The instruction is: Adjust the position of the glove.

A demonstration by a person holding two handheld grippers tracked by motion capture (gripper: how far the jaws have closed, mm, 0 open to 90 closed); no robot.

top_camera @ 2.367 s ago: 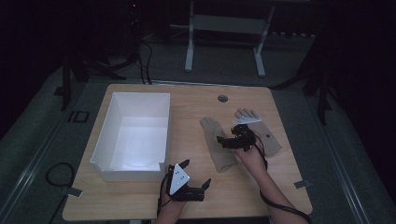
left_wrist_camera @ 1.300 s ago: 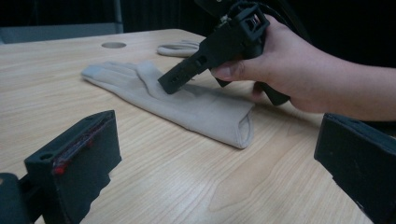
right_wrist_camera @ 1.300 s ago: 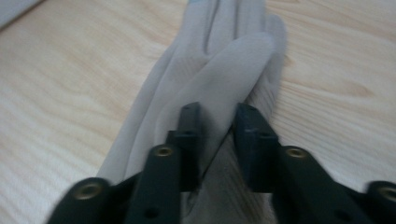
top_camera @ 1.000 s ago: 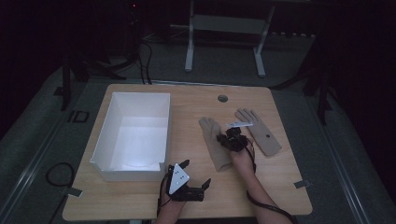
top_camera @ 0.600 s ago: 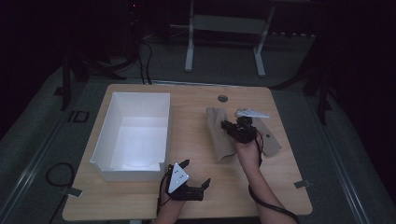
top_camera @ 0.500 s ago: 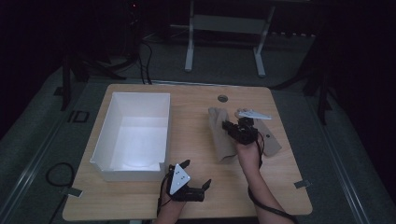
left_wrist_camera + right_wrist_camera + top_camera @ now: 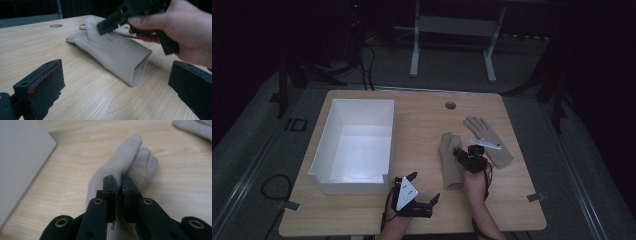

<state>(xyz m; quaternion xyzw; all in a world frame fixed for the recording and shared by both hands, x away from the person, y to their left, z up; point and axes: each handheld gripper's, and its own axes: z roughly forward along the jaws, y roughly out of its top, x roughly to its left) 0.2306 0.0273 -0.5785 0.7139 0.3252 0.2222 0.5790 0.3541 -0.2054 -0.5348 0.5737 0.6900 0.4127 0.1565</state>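
1. I have the right gripper [image 7: 460, 154] over the right half of the desk [image 7: 422, 120], its fingers pressed together on a fold of the near glove [image 7: 450, 160].
2. In the right gripper view the right gripper [image 7: 121, 185] pinches that glove [image 7: 117, 165] tightly: cloth sits between the two black fingers [image 7: 110, 187] with almost no gap, and a raised flap of fabric stands up past the tips.
3. The near glove lies flat on the wood, cuff toward me and fingertips pointing away, between the white box [image 7: 357, 145] and the second glove [image 7: 488, 140].
4. From the left gripper view I see the glove's [image 7: 117, 55] open cuff facing the camera and the hand [image 7: 180, 32] carrying the right gripper above it.
5. The second glove lies just beside the first, farther to the right and angled, its fingertips pointing toward the far edge; from above I cannot tell whether the two touch.
6. My left gripper [image 7: 424, 187] sits near the front edge of the desk, just in front of the box's near right corner, with its fingers spread wide and nothing between them.
7. In its own view the left gripper [image 7: 117, 92] has bare wood between the fingers [image 7: 42, 85], well apart from the glove.
8. A small round grommet [image 7: 450, 105] sits in the desk near the far edge.
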